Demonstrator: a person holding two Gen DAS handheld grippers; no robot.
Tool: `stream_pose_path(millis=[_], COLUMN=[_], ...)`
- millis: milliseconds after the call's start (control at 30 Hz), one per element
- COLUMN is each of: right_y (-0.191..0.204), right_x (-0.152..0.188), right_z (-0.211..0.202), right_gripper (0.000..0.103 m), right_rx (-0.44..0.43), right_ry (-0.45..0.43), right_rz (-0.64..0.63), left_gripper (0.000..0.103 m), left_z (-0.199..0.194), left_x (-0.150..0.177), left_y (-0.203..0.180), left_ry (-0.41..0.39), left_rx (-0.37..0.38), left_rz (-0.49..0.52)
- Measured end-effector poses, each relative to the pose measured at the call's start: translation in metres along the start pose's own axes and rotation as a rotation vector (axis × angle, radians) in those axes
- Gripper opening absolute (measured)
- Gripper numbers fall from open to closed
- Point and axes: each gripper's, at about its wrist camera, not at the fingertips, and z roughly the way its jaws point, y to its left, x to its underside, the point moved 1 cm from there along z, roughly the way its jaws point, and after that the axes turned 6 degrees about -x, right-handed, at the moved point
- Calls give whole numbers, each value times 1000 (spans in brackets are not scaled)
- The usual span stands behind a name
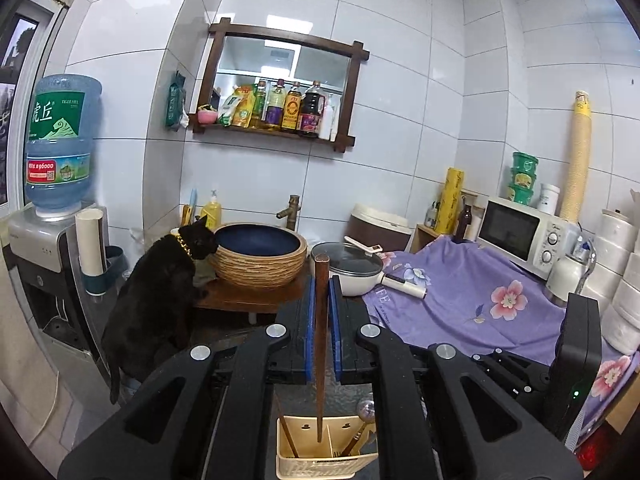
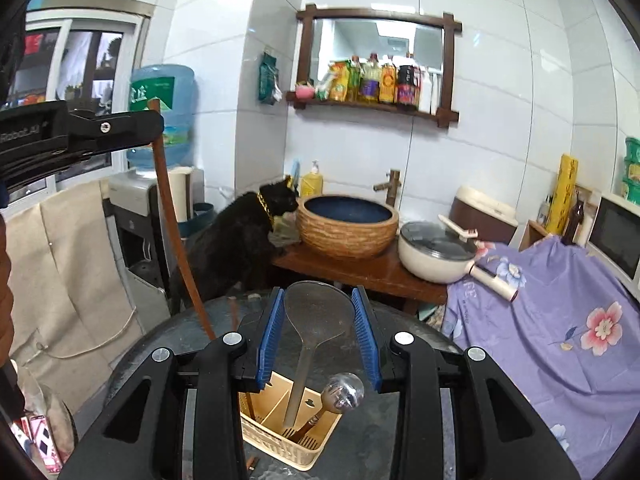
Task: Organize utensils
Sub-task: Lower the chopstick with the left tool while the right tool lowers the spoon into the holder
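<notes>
In the left wrist view, the left tongs (image 1: pixel 320 320) sit at frame centre, narrowed onto a brown chopstick (image 1: pixel 320 344) that hangs upright, its tip low in the frame just above the beige utensil holder (image 1: pixel 324 458). The tip appears to hover near the divider between compartments; which side it favours I cannot tell. One chopstick (image 1: pixel 288 436) already leans in the holder's left compartment, so steering the tip leftward before letting go would likely keep the pair together.

In the right wrist view, the right tongs (image 2: pixel 318 332) at lower centre stand wide around the bowl of a translucent ladle (image 2: pixel 316 320); whether the blue pads (image 2: pixel 272 332) touch it is unclear. The ladle's handle runs down into the holder (image 2: pixel 280 440), beside a round-headed metal scoop (image 2: pixel 342 394). At upper left, the other gripper carries the chopstick (image 2: pixel 172 216) slanting down toward the dark counter (image 2: pixel 400 420). A slow, vertical descent seems wise.
</notes>
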Motion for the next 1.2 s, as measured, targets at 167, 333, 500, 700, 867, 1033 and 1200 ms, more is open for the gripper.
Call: stream_pose_path(millis=[167,333,500,700,867,1033,1200], right_y=[-5,-4,-10,-13,-7,-6,-6], right_x=[22,39,55,72,81,88,94], right_z=[23,34,45,59,67,71,74], right_gripper=[34,33,33,33,33,34,34], right_rx=[4,14,10,1,-6,-8,0], right_ry=[53,69,93,131,151,164,173], right_rz=[21,9,30,48,34,35,40], left_gripper=[7,7,7,7,7,7,7], left_z=[29,53,70,88,94,97,100], left_x=[32,60,85,113,128,143,151], left_y=[-3,-5,-11,-14,-10,-4,-2], left_ry=[48,80,114,169,193,215,246], left_rx=[-12,-36,-44,-47,-59,-73,-69], left_rz=[9,19,27,26,34,41,45])
